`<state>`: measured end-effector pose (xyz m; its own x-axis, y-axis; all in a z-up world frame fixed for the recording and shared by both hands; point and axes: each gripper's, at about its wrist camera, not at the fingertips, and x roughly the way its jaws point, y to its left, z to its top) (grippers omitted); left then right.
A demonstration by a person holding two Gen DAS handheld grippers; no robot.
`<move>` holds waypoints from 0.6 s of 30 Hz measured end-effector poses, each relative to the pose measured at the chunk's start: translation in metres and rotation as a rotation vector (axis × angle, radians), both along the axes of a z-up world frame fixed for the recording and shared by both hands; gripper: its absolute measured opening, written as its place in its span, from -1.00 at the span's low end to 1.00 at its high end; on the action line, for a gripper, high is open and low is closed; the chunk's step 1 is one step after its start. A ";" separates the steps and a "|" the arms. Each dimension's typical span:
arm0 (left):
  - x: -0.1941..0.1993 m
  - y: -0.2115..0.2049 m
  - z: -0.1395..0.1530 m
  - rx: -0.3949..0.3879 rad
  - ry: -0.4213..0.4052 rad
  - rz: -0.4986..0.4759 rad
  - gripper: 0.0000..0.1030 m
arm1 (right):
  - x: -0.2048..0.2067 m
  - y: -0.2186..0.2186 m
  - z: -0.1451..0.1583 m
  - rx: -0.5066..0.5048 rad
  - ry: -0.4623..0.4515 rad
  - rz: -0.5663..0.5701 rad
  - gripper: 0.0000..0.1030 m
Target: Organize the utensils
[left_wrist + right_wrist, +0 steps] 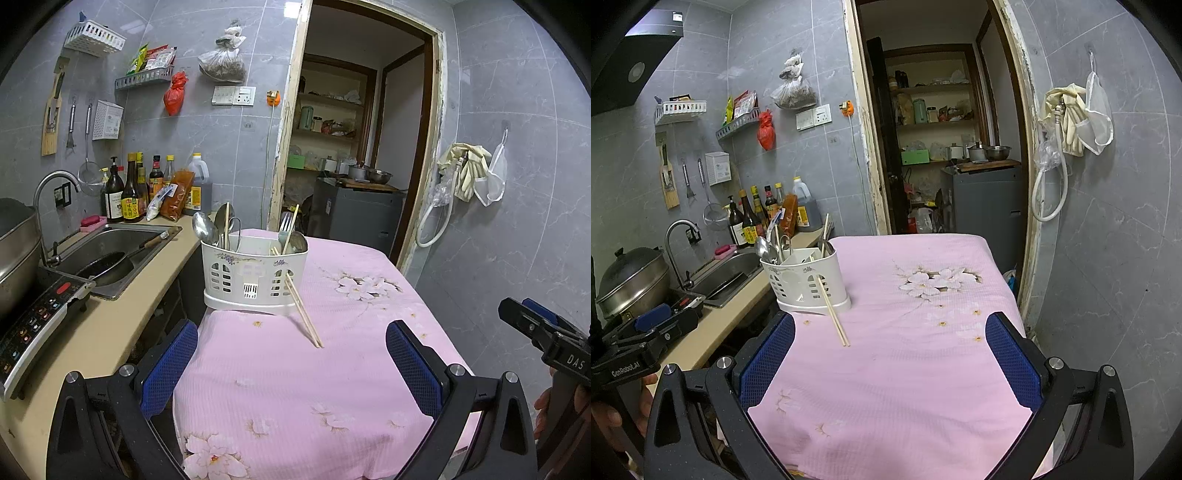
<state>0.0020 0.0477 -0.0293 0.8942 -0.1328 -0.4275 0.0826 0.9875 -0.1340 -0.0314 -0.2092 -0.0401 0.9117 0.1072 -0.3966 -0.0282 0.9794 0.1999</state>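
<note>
A white slotted utensil holder (255, 275) (809, 282) stands on the pink flowered tablecloth (332, 369) (905, 350). Spoons (205, 229) (762, 248) stand in its left compartment, a fork (285, 225) and chopsticks in its right. A pair of wooden chopsticks (304, 314) (834, 314) leans against its front, tips resting on the cloth. My left gripper (291, 373) is open, nothing between its blue pads, held well short of the holder. My right gripper (890, 369) is open too, likewise holding nothing. In the left wrist view the right gripper (535, 325) shows at the right edge.
A beige counter (122, 317) runs along the left with a steel sink (110, 254) holding a black pan, an induction cooker (37, 325) and sauce bottles (140, 192). An open doorway (362, 147) lies behind the table. A hose and gloves (461, 177) hang on the right wall.
</note>
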 end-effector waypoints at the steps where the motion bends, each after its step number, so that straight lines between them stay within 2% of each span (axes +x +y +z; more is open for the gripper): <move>1: 0.000 0.000 0.001 0.000 0.000 0.002 0.99 | 0.000 0.000 0.000 0.000 0.000 -0.001 0.97; 18: 0.002 0.003 0.002 0.000 0.000 0.010 0.99 | 0.003 -0.001 -0.004 0.002 0.007 -0.002 0.97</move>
<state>0.0036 0.0509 -0.0278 0.8955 -0.1234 -0.4277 0.0725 0.9884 -0.1335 -0.0285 -0.2098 -0.0438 0.9092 0.1062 -0.4027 -0.0251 0.9791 0.2017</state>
